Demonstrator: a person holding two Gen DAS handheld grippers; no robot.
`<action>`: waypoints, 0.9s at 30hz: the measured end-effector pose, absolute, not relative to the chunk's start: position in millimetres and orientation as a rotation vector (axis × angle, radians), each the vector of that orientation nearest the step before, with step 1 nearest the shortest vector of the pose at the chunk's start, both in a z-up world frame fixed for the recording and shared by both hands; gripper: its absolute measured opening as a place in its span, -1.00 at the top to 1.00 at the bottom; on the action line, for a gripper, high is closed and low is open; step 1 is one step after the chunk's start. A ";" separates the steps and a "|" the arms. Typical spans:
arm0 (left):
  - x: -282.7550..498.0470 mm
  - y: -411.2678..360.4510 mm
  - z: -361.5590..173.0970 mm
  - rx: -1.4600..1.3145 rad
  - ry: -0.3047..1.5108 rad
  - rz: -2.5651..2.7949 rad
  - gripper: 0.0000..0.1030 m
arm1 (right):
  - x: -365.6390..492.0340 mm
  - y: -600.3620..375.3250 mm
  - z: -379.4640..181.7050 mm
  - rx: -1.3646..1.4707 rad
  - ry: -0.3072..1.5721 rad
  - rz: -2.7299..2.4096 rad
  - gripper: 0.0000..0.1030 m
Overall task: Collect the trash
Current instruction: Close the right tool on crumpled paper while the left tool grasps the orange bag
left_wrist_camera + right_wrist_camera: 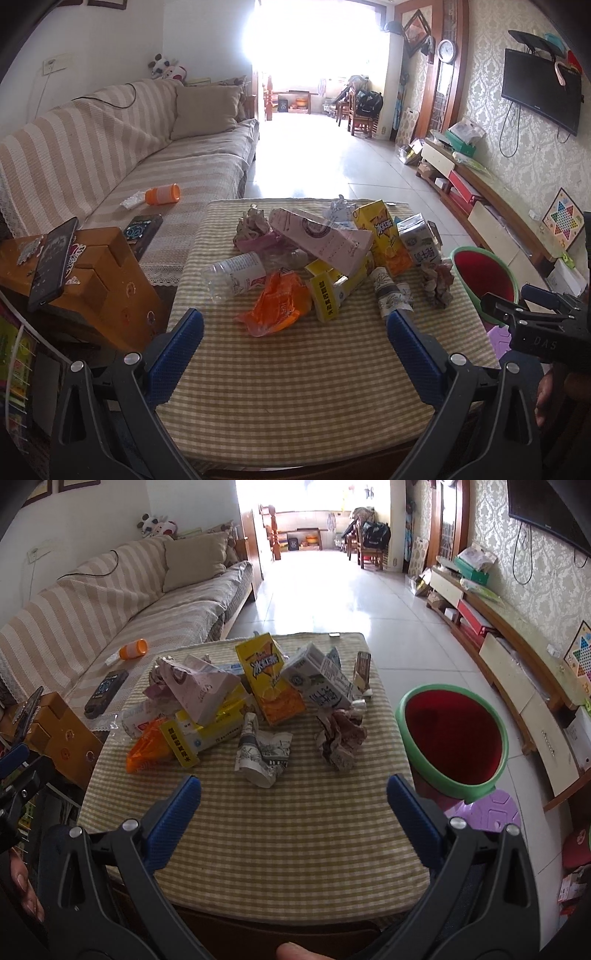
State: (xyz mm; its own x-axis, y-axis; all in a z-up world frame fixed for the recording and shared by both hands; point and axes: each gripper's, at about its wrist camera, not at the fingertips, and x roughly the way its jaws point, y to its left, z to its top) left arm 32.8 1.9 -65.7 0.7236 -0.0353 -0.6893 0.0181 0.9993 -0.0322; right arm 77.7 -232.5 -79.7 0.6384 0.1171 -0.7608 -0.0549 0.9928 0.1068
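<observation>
Trash [236, 709] lies heaped on the far half of the checked-cloth table [295, 830]: cartons, crumpled paper, an orange wrapper [275, 308], a plastic bottle [234, 275]. The green-rimmed red bin [452, 744] stands just beside the table's right edge. The left gripper [295, 332] and right gripper [293, 794] hover spread wide, empty.

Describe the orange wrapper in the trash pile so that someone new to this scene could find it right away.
Start at the checked tablecloth covering the table in front of the striped sofa. The trash pile sits on its far half; look at the pile's near left edge, beside the clear plastic bottle. The orange wrapper lies flat there, the only translucent, bright orange, crinkled film among the cartons and paper.
</observation>
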 end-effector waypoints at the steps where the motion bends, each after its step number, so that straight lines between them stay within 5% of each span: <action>1: 38.2 2.5 -70.0 -0.025 0.781 -0.043 -0.85 | 81.8 -234.9 -85.4 0.088 0.895 0.104 -0.93; 27: 150.7 6.4 -172.7 0.058 1.057 -0.057 -0.85 | 195.5 -278.9 -168.5 0.132 1.090 0.034 -0.93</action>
State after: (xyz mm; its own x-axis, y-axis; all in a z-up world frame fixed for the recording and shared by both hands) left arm 150.7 6.4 -172.7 0.4906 -0.0187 -0.8712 0.0748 0.9970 0.0207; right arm 195.5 -278.9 -168.5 0.4629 0.0920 -0.8816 0.0375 0.9917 0.1232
